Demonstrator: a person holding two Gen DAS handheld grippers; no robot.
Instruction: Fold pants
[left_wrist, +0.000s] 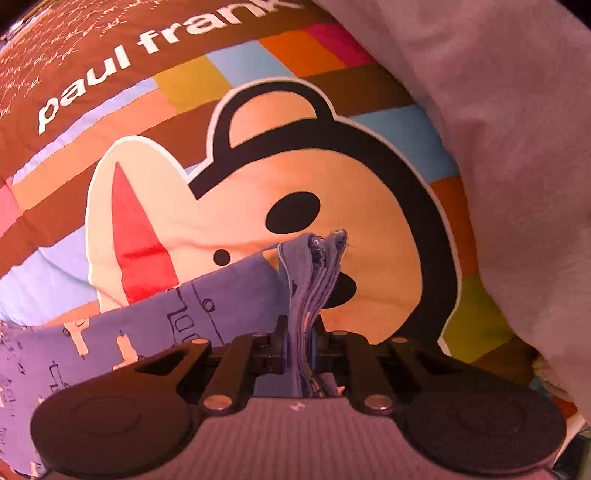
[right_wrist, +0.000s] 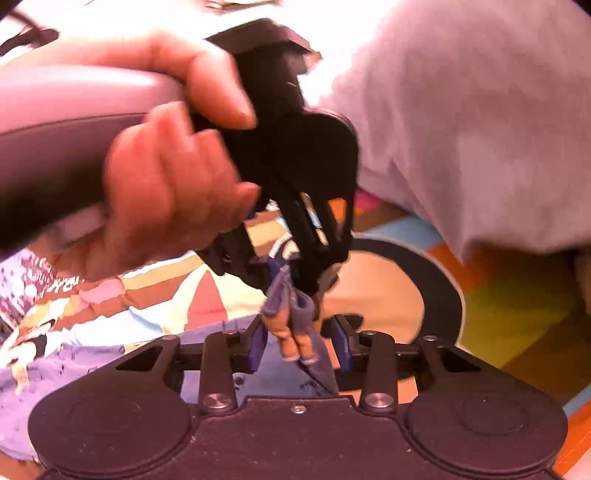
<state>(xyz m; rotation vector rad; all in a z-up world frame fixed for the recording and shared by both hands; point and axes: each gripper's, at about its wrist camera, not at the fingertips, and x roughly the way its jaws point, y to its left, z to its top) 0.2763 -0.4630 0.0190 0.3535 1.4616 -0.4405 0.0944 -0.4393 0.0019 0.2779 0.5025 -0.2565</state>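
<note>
- Left wrist view: the left gripper (left_wrist: 308, 332) is pressed together on a bunched edge of the blue printed cotton pants (left_wrist: 207, 314), several layers standing up between its fingers.
- From there the pants drape left over the colourful cartoon-monkey bedspread (left_wrist: 332, 177).
- Right wrist view: the right gripper (right_wrist: 301, 350) has its jaws spread, with the pinched bunch hanging between them, not clamped.
- The person's hand (right_wrist: 166, 192) holds the left gripper just ahead.
- My read: corners appear gathered, so one fold seems underway; laying flat, smoothing and further folds remain.
- A grey fabric mass (left_wrist: 498, 129) lies at right.
</note>
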